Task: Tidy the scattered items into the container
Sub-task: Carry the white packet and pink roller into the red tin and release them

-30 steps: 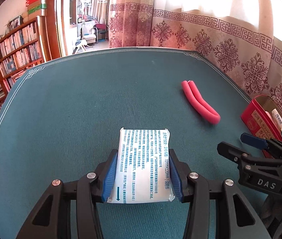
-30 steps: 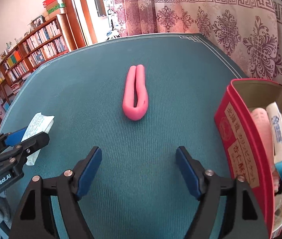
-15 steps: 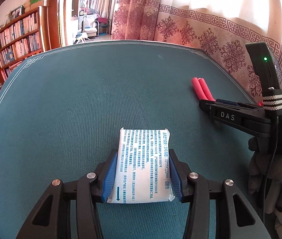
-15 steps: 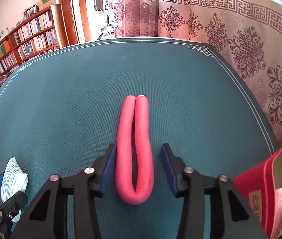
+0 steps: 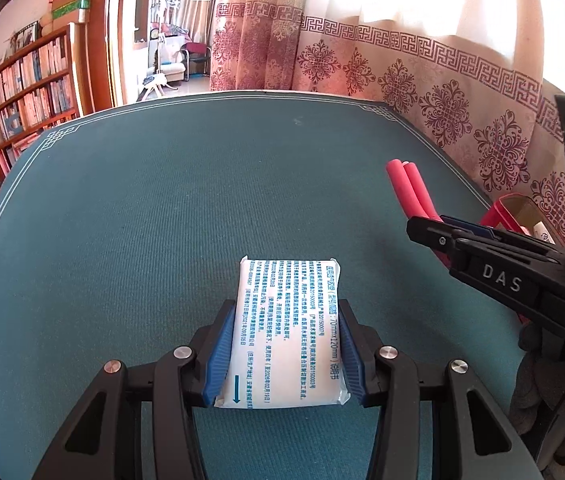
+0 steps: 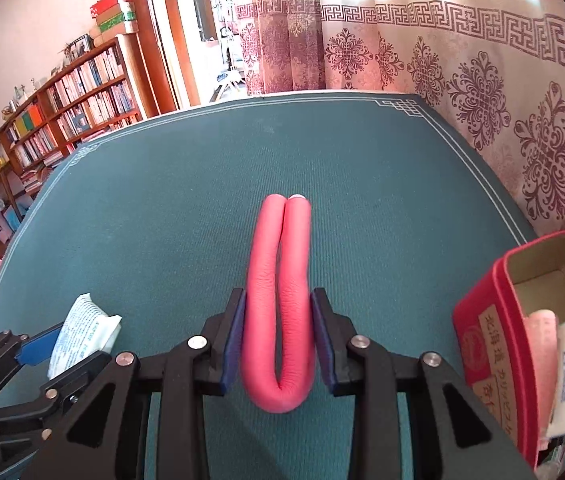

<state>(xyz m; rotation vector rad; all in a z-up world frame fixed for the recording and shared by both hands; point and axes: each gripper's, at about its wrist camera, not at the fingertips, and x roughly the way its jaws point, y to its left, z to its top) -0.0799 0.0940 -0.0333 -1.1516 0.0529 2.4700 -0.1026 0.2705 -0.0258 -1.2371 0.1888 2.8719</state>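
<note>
My left gripper (image 5: 282,344) is shut on a white packet with blue print (image 5: 288,332), held over the green table. The packet also shows at the lower left of the right wrist view (image 6: 82,330). My right gripper (image 6: 278,340) is shut on a folded pink foam tube (image 6: 280,300); the bend sits between the pads and both ends point away. The tube's far ends show in the left wrist view (image 5: 410,190). A red box (image 6: 490,344) stands open at the right with several items inside; its rim shows in the left wrist view (image 5: 514,208).
The green table mat (image 6: 202,220) has a white border line. A patterned curtain (image 6: 482,80) hangs along the right edge behind the box. A bookshelf (image 6: 62,104) and doorway stand beyond the far left edge.
My right gripper moved forward over the pink tube and closed on its bent end. The left gripper kept hold of the packet and shifted slightly.
</note>
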